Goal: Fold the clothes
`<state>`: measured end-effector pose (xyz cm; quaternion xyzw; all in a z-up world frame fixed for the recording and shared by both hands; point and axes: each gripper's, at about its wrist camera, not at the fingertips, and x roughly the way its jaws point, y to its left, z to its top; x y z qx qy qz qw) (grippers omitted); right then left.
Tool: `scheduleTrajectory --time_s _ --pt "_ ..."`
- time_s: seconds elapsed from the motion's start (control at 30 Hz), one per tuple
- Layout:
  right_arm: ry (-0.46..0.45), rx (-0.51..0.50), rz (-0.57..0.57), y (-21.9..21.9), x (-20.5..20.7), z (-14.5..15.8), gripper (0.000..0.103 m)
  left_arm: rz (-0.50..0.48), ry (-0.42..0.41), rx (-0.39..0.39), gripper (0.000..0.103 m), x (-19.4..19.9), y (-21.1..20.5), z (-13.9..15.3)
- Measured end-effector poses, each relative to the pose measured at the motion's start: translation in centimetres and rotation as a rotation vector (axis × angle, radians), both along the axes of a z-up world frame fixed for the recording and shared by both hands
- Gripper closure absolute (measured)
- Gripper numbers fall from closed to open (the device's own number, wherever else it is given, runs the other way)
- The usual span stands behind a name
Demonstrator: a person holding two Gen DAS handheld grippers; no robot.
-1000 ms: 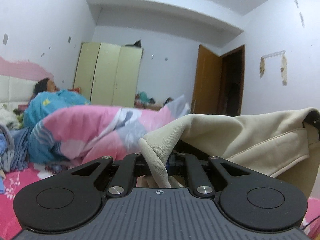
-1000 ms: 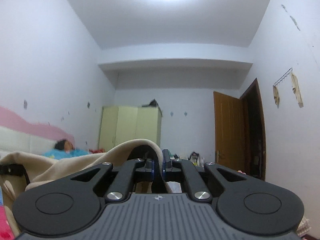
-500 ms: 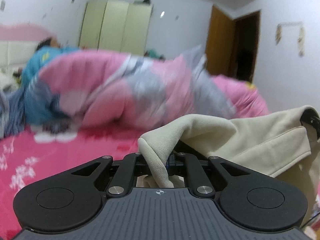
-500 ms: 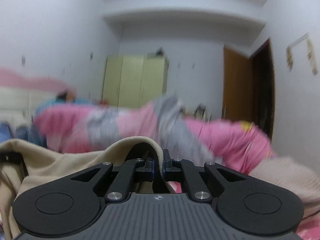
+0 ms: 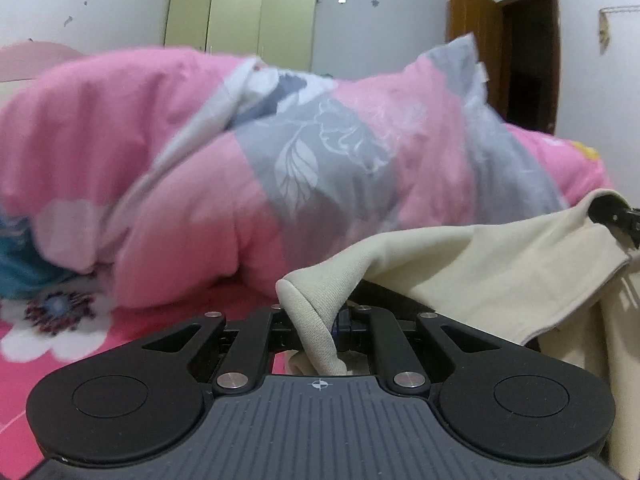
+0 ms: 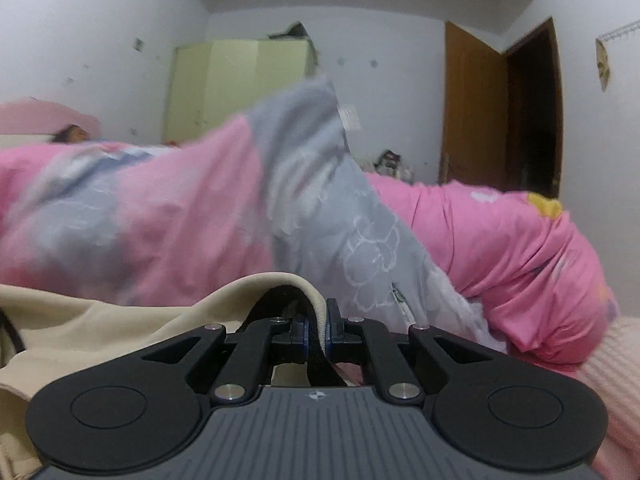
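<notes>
- Two grippers hold one cream garment (image 5: 500,264), so the fold is in hand and not yet laid down, as I judge it.
- Left gripper (image 5: 316,320): its jaws are clenched on a rolled edge of the garment, which bulges up between them and runs off to the right.
- From there the cloth hangs slack across the gap, with a seam or hem line showing along its lower side; it is off the bed (image 5: 120,344), or at most brushing it, though I cannot tell which.
- Right gripper (image 6: 316,326): its jaws are pinched tight on another edge of the same garment (image 6: 100,320), whose cloth arches over the left finger and drapes away to the left.
- How many folds the garment already carries cannot be read: most of it is below or beside the cameras.
- What is left, by my reckoning, is to bring the held edge down flat on the bed and smooth it; whether more folds follow I cannot say.
- Quilt (image 5: 240,160): a pink and grey heap lying on the bed just beyond the garment.
- Containers: only a pale green wardrobe (image 6: 240,88) at the far wall, doors closed, contents hidden; no basket or bin shows.
</notes>
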<state>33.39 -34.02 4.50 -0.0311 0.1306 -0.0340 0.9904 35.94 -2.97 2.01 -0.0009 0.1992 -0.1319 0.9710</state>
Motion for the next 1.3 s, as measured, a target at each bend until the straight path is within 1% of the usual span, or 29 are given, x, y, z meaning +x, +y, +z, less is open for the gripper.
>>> scheduleTrajectory --time_s 0.03,0.07,0.1,0.13,0.17,0.2,0.23,0.27,0.3,0.33,0.37,0.4,0.47,0.57,0.63,0.7,0.77,0.8,0.83,0.9,0.97,1.07,1.1,1.13,1.17,1.2,1.23,1.27,1.3 --pt "0.051 0.009 0.004 -0.2 2.0 -1.4 0.096 0.011 0.013 -0.003 0.092 1.3 -0.3 -0.9" --pt "0.101 0.017 0.008 -0.4 3.9 -2.8 0.095 0.017 0.048 -0.005 0.090 2.8 -0.5 -2.1" --pt "0.157 0.025 0.013 -0.6 5.9 -4.2 0.092 0.018 0.101 -0.002 0.086 4.0 -0.7 -3.4" --pt "0.248 0.026 0.017 -0.7 7.5 -5.9 0.090 0.020 0.162 0.001 0.085 5.0 -0.7 -4.6" --pt "0.357 0.025 0.012 -0.8 9.0 -7.8 0.081 0.022 0.220 -0.005 0.082 5.5 -0.6 -5.6" --pt "0.443 0.031 -0.002 -1.1 9.7 -9.3 0.069 0.022 0.276 -0.016 0.081 5.7 -0.3 -6.6" --pt "0.504 0.046 -0.023 -1.4 9.9 -10.2 0.065 0.025 0.290 -0.030 0.080 5.3 0.1 -6.9" --pt "0.509 0.079 -0.033 -2.1 9.2 -10.3 0.062 0.029 0.283 -0.044 0.074 4.6 0.6 -6.8" --pt "0.511 0.115 -0.042 -2.8 8.5 -10.3 0.056 0.033 0.275 -0.059 0.064 3.9 1.1 -6.8" --pt "0.492 0.172 -0.039 -3.8 7.4 -9.7 0.053 0.038 0.256 -0.070 0.058 2.9 1.6 -6.3" --pt "0.475 0.225 -0.033 -4.6 6.1 -9.0 0.043 0.044 0.230 -0.080 0.047 1.9 2.2 -5.5" --pt "0.469 0.263 -0.008 -5.0 4.3 -8.2 0.034 0.049 0.204 -0.089 0.038 0.9 2.7 -4.7" --pt "0.456 0.338 0.042 -5.9 0.7 -6.7 0.033 0.056 0.158 -0.103 0.031 -1.3 3.6 -2.9" --pt "0.437 0.451 0.117 -7.2 -4.7 -4.3 0.029 0.026 0.120 -0.103 0.028 -5.3 4.5 -0.3" --pt "0.422 0.526 0.168 -8.0 -8.4 -2.7 0.027 -0.013 0.107 -0.099 0.021 -8.1 5.0 1.1" --pt "0.413 0.601 0.223 -8.8 -12.0 -1.3 0.020 -0.076 0.111 -0.093 0.007 -11.0 4.7 1.8" --pt "0.464 0.669 0.323 -8.1 -16.4 -1.7 0.018 -0.141 0.115 -0.089 0.003 -13.9 4.2 2.3" --pt "0.484 0.687 0.357 -7.5 -18.2 -2.1 0.018 -0.175 0.129 -0.085 0.003 -15.4 3.8 2.3" --pt "0.501 0.692 0.383 -6.7 -19.9 -2.6 0.018 -0.211 0.148 -0.081 0.003 -16.8 3.4 2.0" --pt "0.512 0.668 0.413 -4.8 -22.8 -3.6 0.017 -0.261 0.203 -0.091 0.002 -17.9 2.5 1.3" --pt "0.498 0.563 0.411 -2.6 -24.6 -4.5 0.016 -0.293 0.269 -0.126 0.002 -19.2 1.9 0.2" --pt "0.455 0.408 0.357 0.1 -26.1 -6.0 0.012 -0.316 0.371 -0.212 0.002 -20.6 1.3 -1.7" --pt "0.444 0.369 0.343 0.9 -26.6 -6.5 0.013 -0.316 0.402 -0.252 0.002 -20.8 1.3 -2.3" --pt "0.454 0.399 0.352 1.1 -26.7 -7.2 0.017 -0.317 0.434 -0.288 0.002 -20.9 1.3 -2.8" --pt "0.463 0.433 0.360 1.4 -26.9 -7.8 0.036 -0.318 0.462 -0.315 0.002 -21.1 1.3 -3.2" --pt "0.462 0.487 0.372 1.4 -27.2 -8.3 0.053 -0.318 0.488 -0.338 0.002 -21.2 1.2 -3.6" --pt "0.458 0.535 0.383 1.4 -27.6 -8.7 0.060 -0.323 0.505 -0.355 0.002 -21.3 1.2 -3.8" --pt "0.435 0.554 0.396 1.4 -28.2 -8.7 0.076 -0.329 0.517 -0.369 0.002 -21.4 1.1 -3.8" --pt "0.413 0.572 0.410 1.5 -28.8 -8.7 0.082 -0.336 0.522 -0.383 0.001 -21.5 1.1 -3.9"
